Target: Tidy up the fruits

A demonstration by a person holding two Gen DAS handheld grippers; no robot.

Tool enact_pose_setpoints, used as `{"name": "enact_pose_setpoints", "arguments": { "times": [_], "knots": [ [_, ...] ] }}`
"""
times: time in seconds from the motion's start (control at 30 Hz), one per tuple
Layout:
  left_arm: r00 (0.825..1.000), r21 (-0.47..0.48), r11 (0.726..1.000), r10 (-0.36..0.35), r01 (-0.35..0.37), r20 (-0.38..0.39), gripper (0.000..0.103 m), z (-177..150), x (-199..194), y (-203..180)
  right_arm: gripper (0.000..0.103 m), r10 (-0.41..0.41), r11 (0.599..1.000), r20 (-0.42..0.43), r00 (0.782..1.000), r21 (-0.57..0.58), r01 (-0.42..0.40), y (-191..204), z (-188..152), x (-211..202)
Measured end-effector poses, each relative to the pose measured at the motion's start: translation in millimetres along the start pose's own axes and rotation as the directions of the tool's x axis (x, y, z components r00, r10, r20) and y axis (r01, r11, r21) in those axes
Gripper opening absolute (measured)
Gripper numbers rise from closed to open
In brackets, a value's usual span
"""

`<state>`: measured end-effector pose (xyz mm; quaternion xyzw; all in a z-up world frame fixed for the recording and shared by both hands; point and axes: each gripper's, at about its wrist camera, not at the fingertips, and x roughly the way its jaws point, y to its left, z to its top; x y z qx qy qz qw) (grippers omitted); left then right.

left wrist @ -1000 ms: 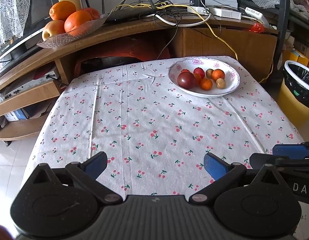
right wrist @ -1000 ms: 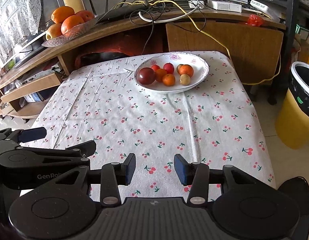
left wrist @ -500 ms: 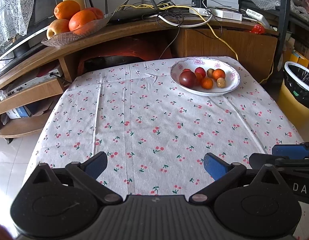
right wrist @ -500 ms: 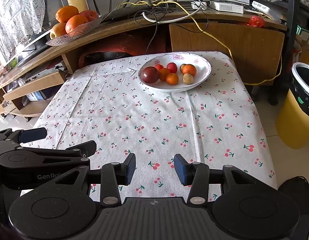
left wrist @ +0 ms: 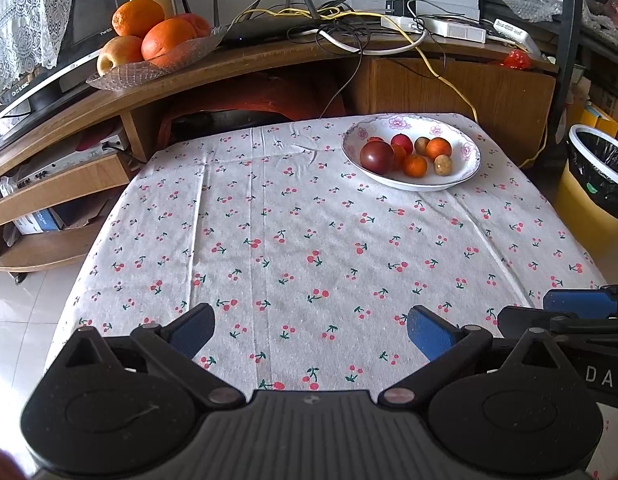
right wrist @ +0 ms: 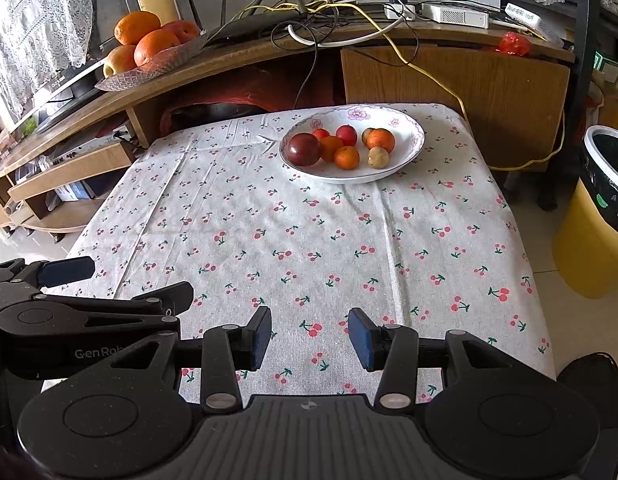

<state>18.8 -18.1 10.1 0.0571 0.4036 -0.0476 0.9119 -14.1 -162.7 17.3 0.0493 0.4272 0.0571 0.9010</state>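
Desk under white cherry-print cloth, bare near both tools. Left hand-held gripper: blue pads wide apart, empty, touching nothing. Right hand-held gripper: pads narrower but parted, empty. White floral bowl at far right of desk holds small fruits. Lettering "GenRob" and "DAS", both cut off; rest unreadable.

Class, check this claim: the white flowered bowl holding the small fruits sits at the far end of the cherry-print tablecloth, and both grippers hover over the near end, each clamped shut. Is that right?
Not quite. The white flowered bowl is at the cloth's far end, and the left gripper and right gripper are over the near end, but both wrist views show their jaws standing open, holding nothing.
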Motion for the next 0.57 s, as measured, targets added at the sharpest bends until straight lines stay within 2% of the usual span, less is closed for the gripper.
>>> {"name": "enact_pose_setpoints", "arguments": {
  "times": [0.4,0.57],
  "knots": [
    [1.000,-0.006,1.000,-0.002,0.002,0.003,0.103,0.0,-1.3,1.0,0.040,0.000,1.000,0.001,1.000,0.000,0.000,0.1,-0.2,0.2],
    [1.000,-0.013,1.000,-0.005,0.006,0.008,0.103,0.8,-1.9,2.1,0.044,-0.001,1.000,0.007,1.000,0.005,0.001,-0.9,1.6,-0.7]
  ]
}}
